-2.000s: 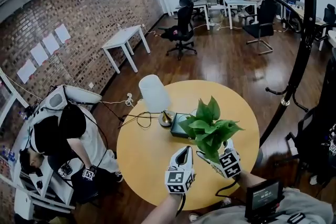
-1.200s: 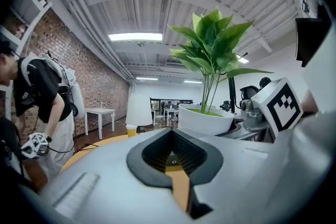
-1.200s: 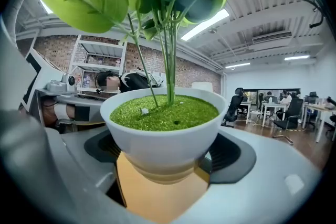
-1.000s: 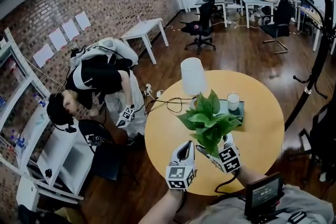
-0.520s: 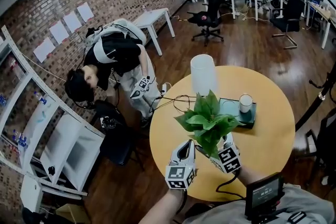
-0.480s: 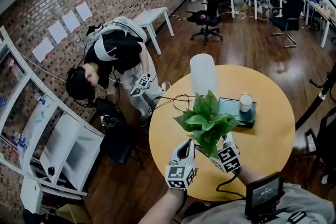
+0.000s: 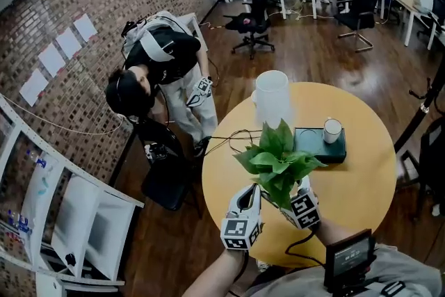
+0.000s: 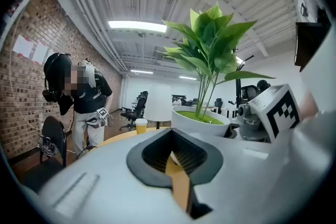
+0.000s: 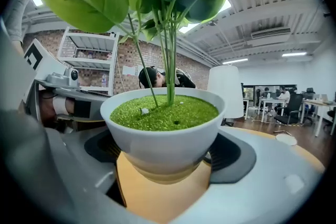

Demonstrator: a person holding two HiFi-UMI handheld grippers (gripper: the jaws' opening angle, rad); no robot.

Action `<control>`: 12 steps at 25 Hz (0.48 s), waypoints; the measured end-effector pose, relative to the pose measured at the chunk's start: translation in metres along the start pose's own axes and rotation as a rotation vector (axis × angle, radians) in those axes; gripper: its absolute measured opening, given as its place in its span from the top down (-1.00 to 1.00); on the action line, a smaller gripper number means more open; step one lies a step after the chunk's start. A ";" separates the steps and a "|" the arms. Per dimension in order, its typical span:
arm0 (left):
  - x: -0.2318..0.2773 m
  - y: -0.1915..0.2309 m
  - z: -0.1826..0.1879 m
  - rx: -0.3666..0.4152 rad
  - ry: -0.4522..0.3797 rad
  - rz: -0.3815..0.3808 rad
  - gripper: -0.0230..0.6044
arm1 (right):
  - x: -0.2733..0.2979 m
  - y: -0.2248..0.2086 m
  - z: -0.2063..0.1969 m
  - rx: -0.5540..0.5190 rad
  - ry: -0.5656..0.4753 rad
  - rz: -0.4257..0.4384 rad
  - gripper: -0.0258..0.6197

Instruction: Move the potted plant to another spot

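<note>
Potted plant (image 7: 277,165) was gripped in the right tool (image 9: 168,150), jaws pressed on both sides of its white pot (image 9: 164,134), at the 6 o'clock edge of the round yellow table (image 7: 361,184). Left tool (image 8: 171,134) was just beside at 9 o'clock, jaws together, empty. White lamp (image 7: 272,99) stood at 12 o'clock, cup (image 7: 332,130) on dark tray (image 7: 309,147) at 1 o'clock.

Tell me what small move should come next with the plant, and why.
Probably lower the right gripper straight down to the table. Its fingers are shut on the pot of the plant, the wood under it looks bare, and the lamp, tray and cup stand farther off.
</note>
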State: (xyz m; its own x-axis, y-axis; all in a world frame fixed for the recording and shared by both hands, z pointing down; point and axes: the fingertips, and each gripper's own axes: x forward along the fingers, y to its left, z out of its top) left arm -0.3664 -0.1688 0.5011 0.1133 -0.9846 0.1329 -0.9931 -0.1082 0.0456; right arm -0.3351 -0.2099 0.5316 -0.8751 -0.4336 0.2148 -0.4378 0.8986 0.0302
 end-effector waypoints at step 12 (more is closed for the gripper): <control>0.003 0.033 -0.034 -0.003 0.042 -0.084 0.92 | 0.032 0.012 -0.032 0.034 0.019 -0.078 -0.64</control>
State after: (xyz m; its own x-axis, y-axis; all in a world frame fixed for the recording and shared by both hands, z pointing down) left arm -0.3978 -0.1707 0.5365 0.1979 -0.9654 0.1698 -0.9799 -0.1901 0.0610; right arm -0.3621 -0.2105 0.5698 -0.8340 -0.5008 0.2318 -0.5118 0.8590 0.0144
